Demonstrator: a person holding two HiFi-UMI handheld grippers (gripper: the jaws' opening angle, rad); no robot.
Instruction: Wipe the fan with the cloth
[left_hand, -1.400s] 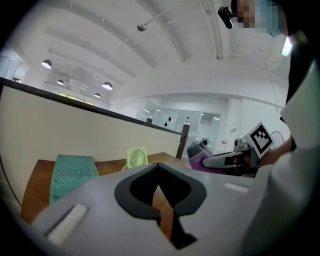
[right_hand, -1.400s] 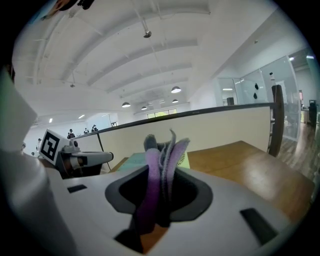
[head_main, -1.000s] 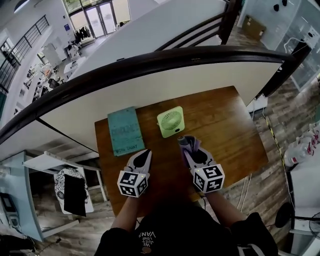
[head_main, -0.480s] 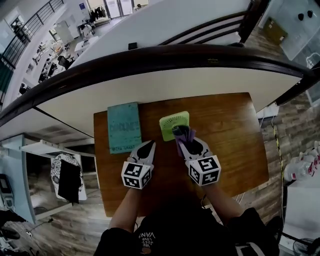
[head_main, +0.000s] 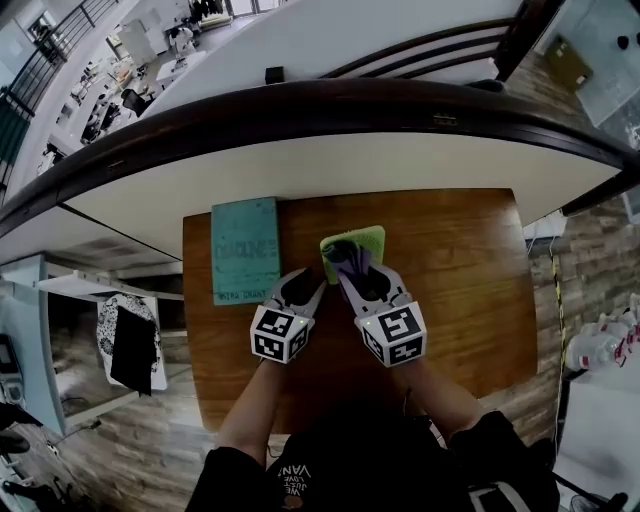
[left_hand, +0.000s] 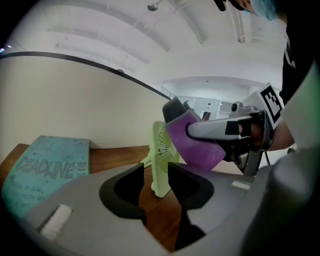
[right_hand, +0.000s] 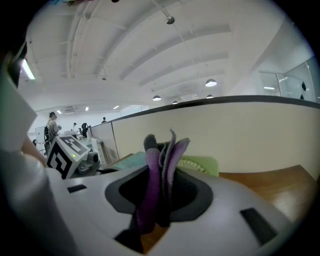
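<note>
A small pale-green desk fan stands upright on the wooden table, near its far edge. My right gripper is shut on a folded purple cloth, which lies against the fan's front. In the right gripper view the cloth sticks up between the jaws, with the fan right behind it. My left gripper is just left of the fan and its jaws are opening. The left gripper view shows the fan edge-on just beyond the gap, the pads not pressing it, and the cloth at its right.
A teal book lies flat on the table left of the fan. A cream partition wall with a dark curved rail runs right behind the table's far edge. The person's arms reach in from the near side.
Both grippers have moved forward to the fan. The right one carried the cloth from in front of the fan onto its face. The left gripper's jaws have come apart.
</note>
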